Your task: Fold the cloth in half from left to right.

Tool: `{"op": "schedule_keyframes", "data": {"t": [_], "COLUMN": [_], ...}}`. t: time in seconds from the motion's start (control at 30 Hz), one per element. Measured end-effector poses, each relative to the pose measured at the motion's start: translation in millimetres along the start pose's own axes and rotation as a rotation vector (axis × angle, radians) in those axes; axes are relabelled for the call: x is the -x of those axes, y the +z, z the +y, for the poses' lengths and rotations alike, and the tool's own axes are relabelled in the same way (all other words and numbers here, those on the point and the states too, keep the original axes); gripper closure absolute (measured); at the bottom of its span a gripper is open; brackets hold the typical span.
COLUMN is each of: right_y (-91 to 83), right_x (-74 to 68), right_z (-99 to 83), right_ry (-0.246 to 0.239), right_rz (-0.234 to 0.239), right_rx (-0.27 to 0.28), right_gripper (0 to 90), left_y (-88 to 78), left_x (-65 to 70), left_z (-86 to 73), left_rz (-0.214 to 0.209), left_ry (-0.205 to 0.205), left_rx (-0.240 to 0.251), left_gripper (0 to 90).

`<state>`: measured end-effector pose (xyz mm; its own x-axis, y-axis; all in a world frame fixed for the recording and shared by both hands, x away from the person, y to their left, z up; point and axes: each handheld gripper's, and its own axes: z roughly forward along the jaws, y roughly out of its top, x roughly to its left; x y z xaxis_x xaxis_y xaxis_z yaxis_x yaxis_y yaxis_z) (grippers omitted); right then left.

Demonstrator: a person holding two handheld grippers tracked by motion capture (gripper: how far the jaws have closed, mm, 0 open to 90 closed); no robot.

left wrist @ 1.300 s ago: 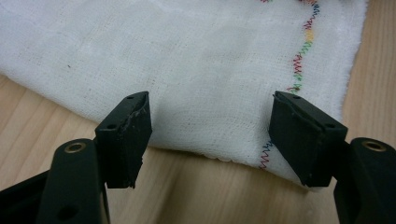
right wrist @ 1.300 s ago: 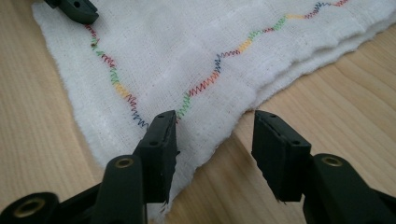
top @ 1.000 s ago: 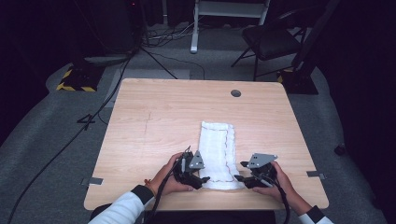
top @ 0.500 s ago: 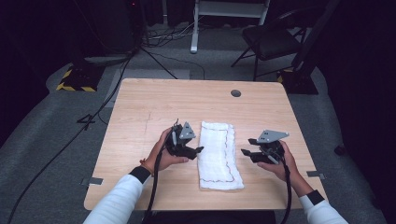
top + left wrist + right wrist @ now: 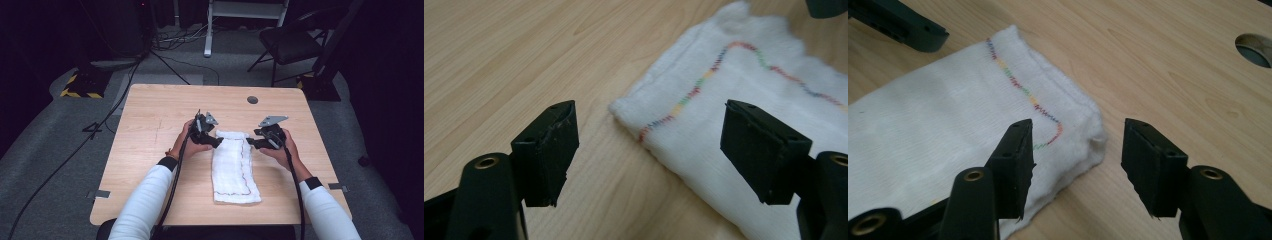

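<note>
Folded white towel (image 5: 233, 165) lies mid-counter (image 5: 150, 150); our left gripper (image 5: 214, 140) and right gripper (image 5: 252, 143), jaws released, flank its far corners. We should pinch both evenly.

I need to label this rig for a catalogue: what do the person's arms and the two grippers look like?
Both arms wear white sleeves with dark cuffs. The left gripper and right gripper are black, each with two blocky jaws, a grey three-cornered plate on top and a black trailing cable.

Light wooden table (image 5: 150, 150) — a folded white towel (image 5: 232, 167) lies flat on it.
</note>
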<state>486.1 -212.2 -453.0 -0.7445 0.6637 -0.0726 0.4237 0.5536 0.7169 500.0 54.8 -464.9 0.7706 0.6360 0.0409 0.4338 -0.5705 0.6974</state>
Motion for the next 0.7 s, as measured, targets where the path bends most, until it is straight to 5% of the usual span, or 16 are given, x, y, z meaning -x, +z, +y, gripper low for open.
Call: {"op": "schedule_keyframes", "data": {"t": [0.37,0.7], "right_y": [39.7,52.8], "right_x": [17.6,23.0], "right_z": [1.1,-0.9], "right_ry": [0.067,0.114], "right_rz": [-0.01,0.046], "right_rx": [-0.05,-0.067], "right_gripper": [47.2,56.6], "left_y": [35.6,40.2], "left_x": [-17.2,-19.3], "left_z": [-3.5,-3.4], "left_rz": [-0.02,-0.065], "left_ry": [-0.094,-0.063], "left_rx": [-0.036,-0.049], "left_gripper": [20.8,24.0]}}
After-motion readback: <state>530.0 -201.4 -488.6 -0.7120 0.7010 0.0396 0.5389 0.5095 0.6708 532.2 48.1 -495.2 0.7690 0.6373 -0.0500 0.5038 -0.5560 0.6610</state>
